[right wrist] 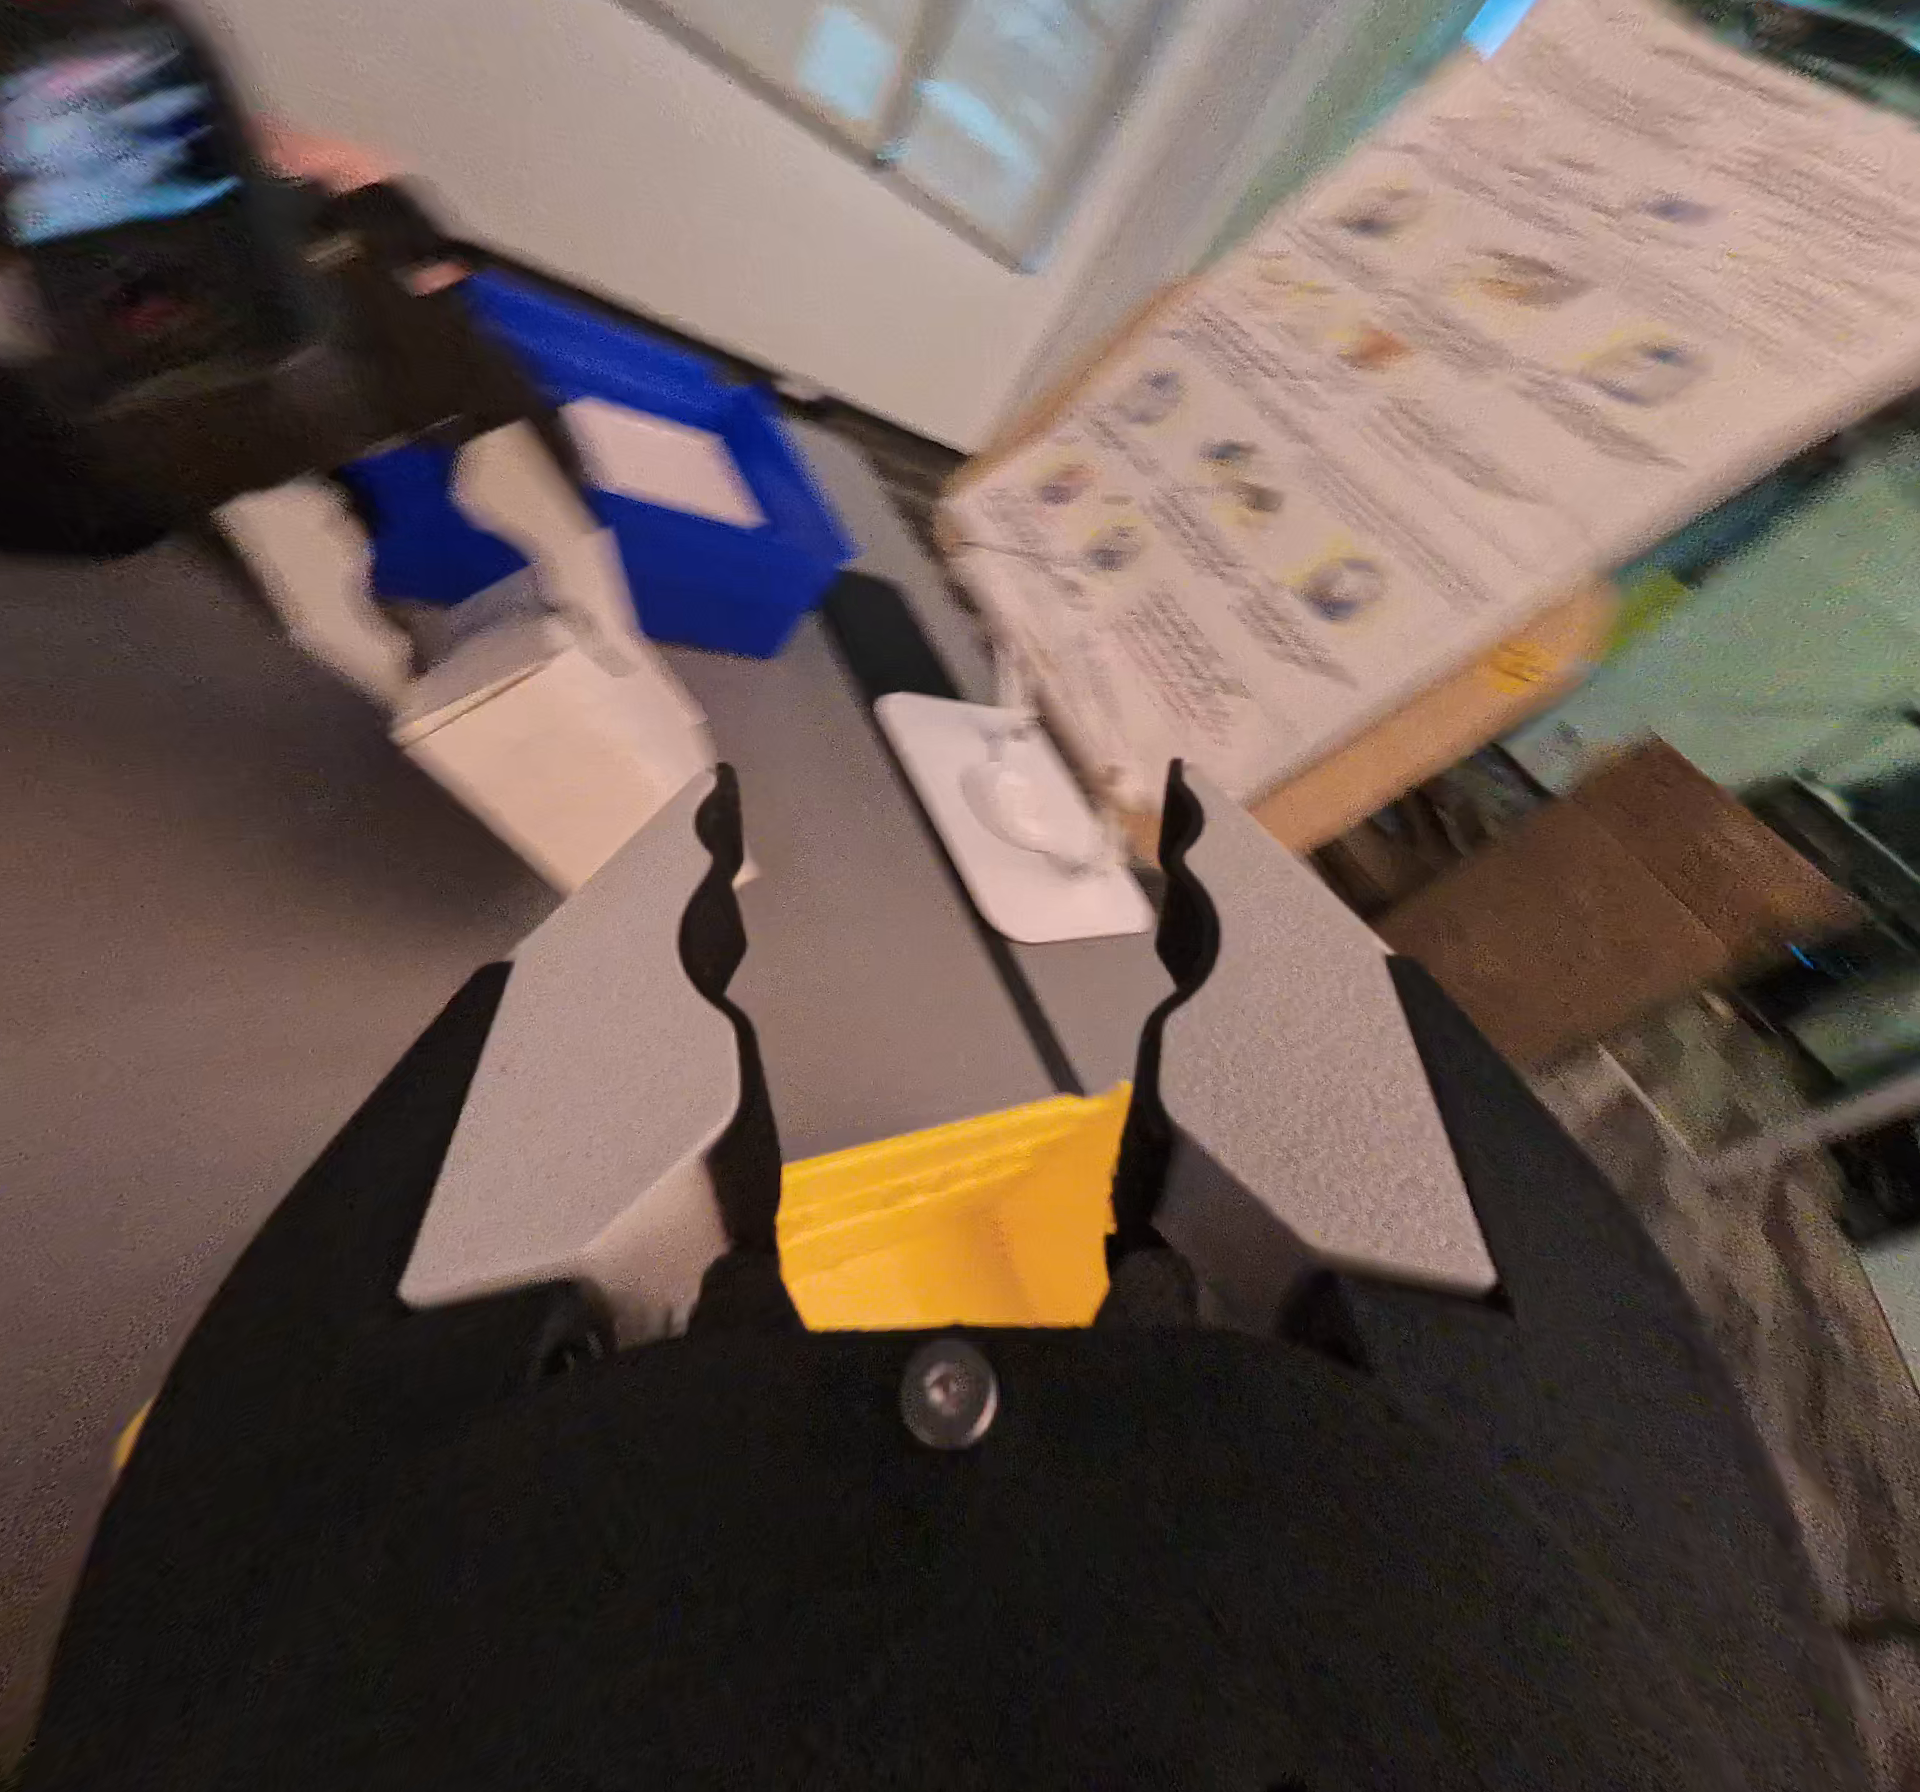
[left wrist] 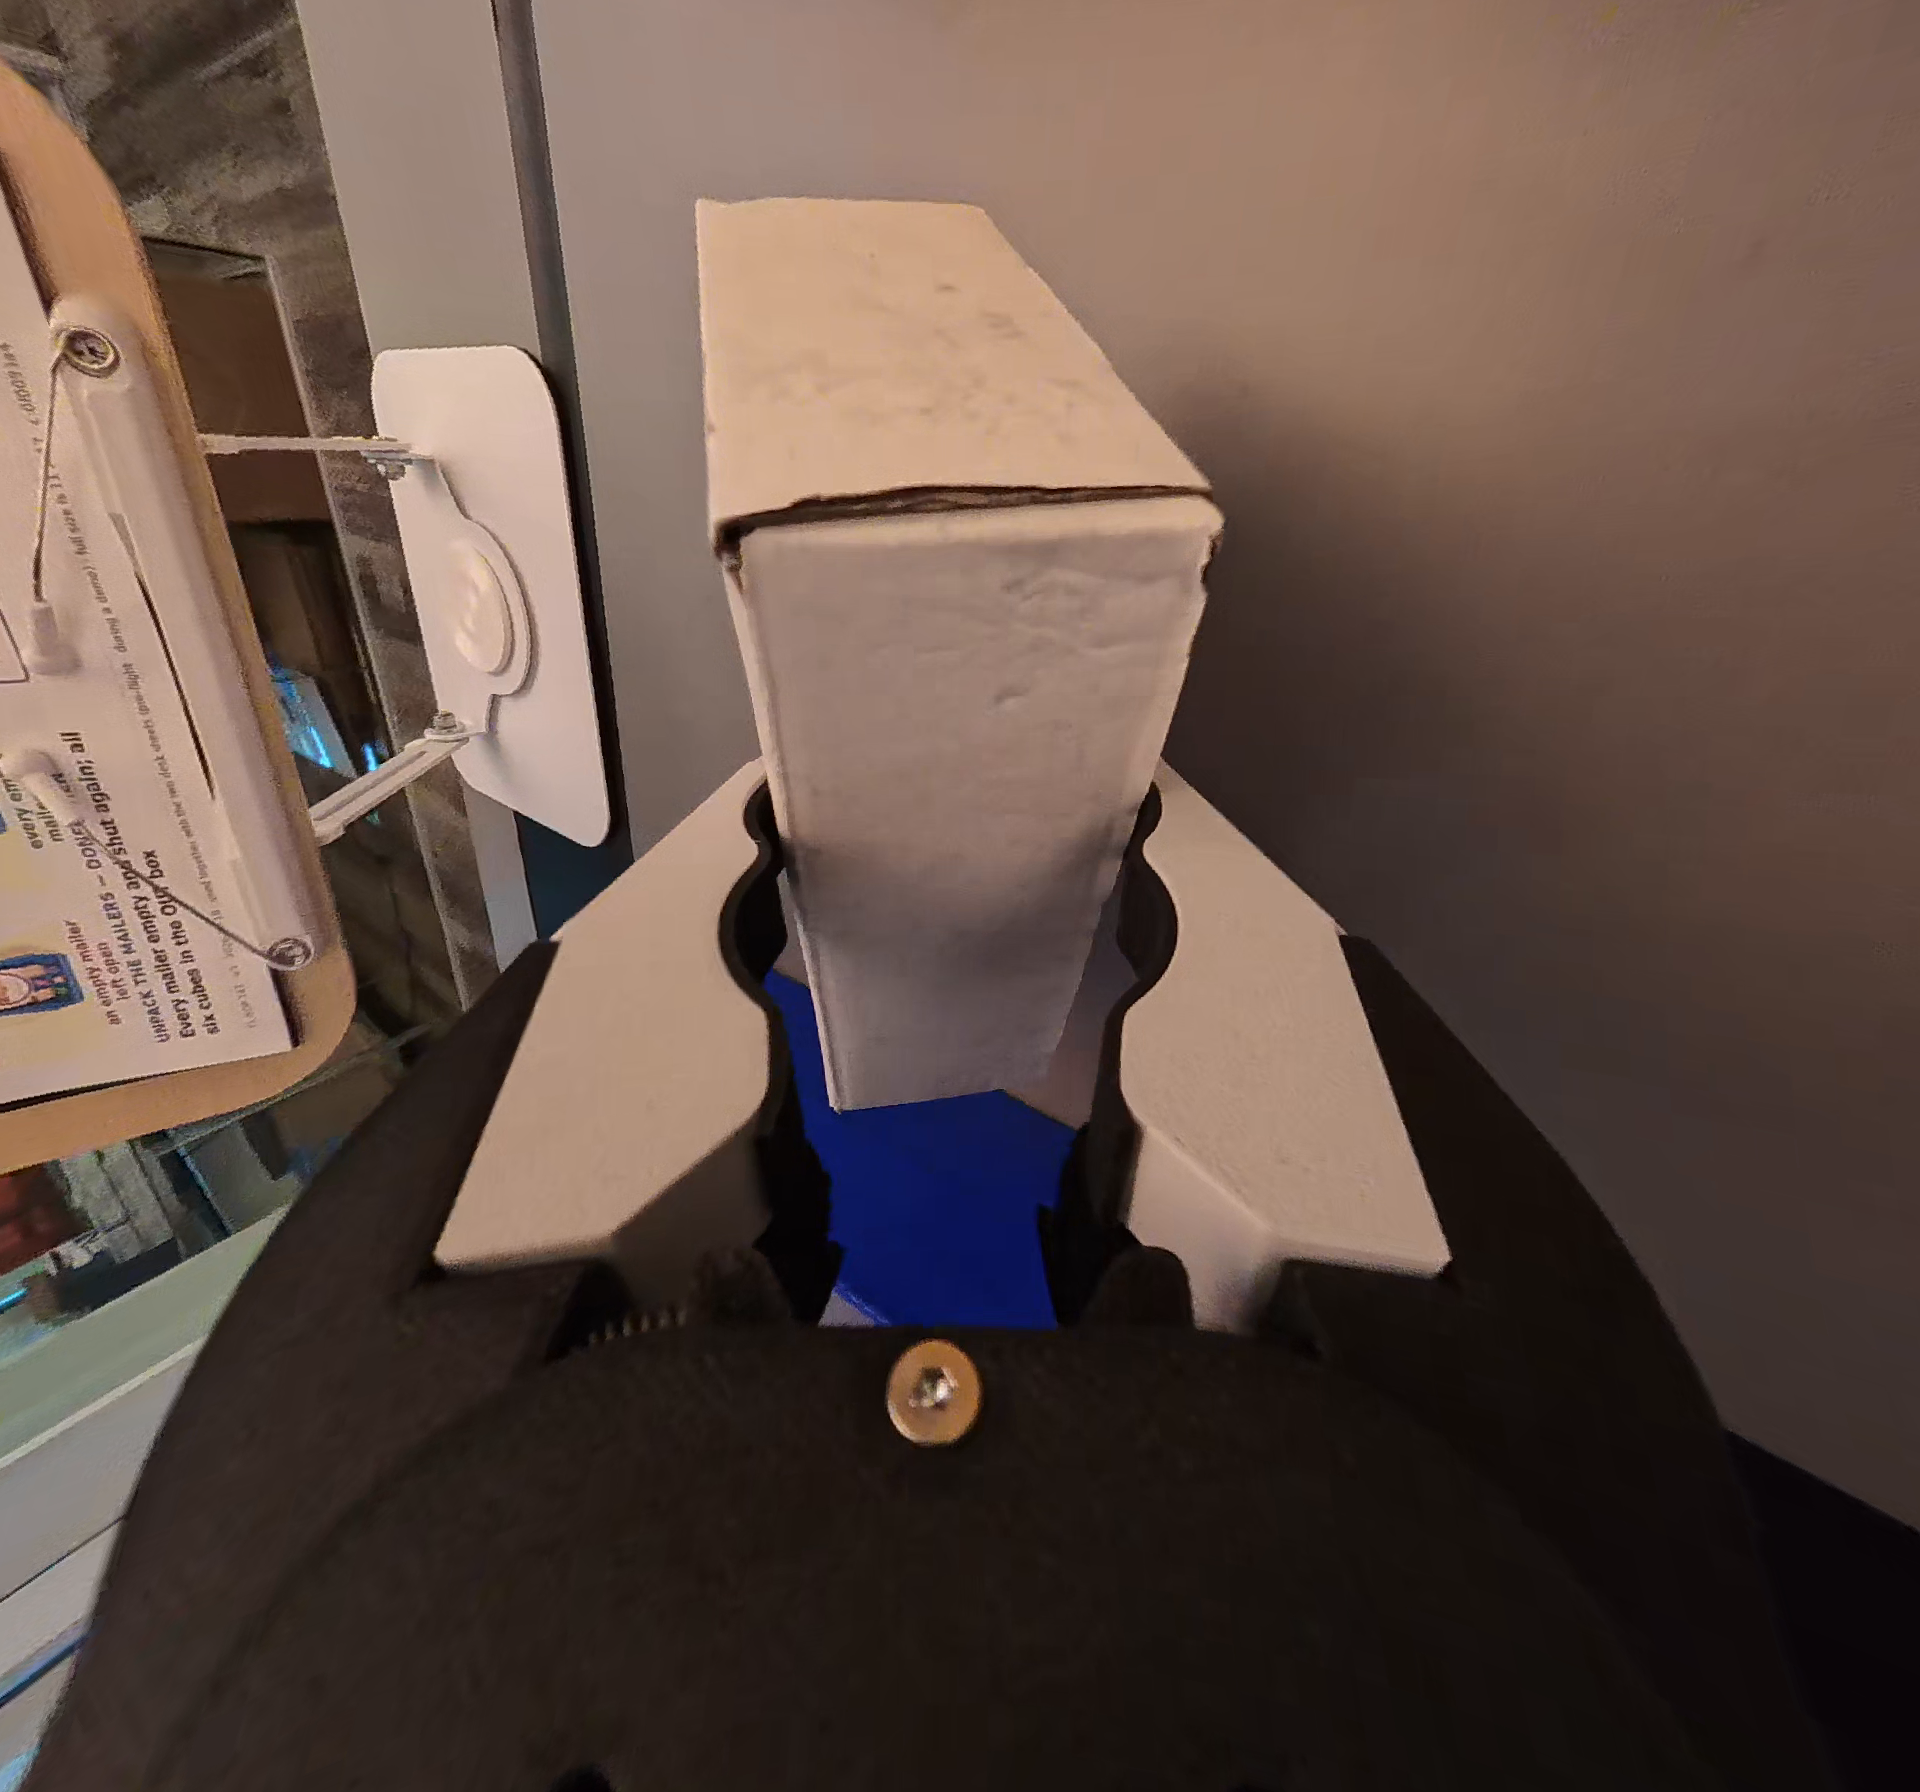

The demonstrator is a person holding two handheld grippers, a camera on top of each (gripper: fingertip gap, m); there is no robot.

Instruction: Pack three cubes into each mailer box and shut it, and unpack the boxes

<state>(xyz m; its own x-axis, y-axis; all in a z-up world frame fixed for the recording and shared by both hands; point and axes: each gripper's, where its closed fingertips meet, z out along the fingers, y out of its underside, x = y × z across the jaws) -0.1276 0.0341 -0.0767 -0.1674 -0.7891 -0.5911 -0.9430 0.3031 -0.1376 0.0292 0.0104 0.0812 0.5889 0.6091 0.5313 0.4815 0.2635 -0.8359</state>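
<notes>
My left gripper (left wrist: 951, 828) is shut on a closed white mailer box (left wrist: 956, 516) and holds it up off the grey table (left wrist: 1558, 703). A blue bin (left wrist: 925, 1212) shows just under the box between the fingers. In the blurred right wrist view my right gripper (right wrist: 951, 807) is open and empty, with a yellow bin (right wrist: 945, 1212) below its jaws. That view also shows the left gripper (right wrist: 343, 360) holding the white mailer box (right wrist: 540, 745) in front of the blue bin (right wrist: 717, 537), which has a white box (right wrist: 665, 464) inside. No cubes are visible.
An instruction sheet on a wooden board (left wrist: 125, 703) stands at the left on a white base plate (left wrist: 488, 589); it also shows in the right wrist view (right wrist: 1403, 412) with its plate (right wrist: 1018, 828). Brown cardboard boxes (right wrist: 1621, 880) lie beyond the table's right edge.
</notes>
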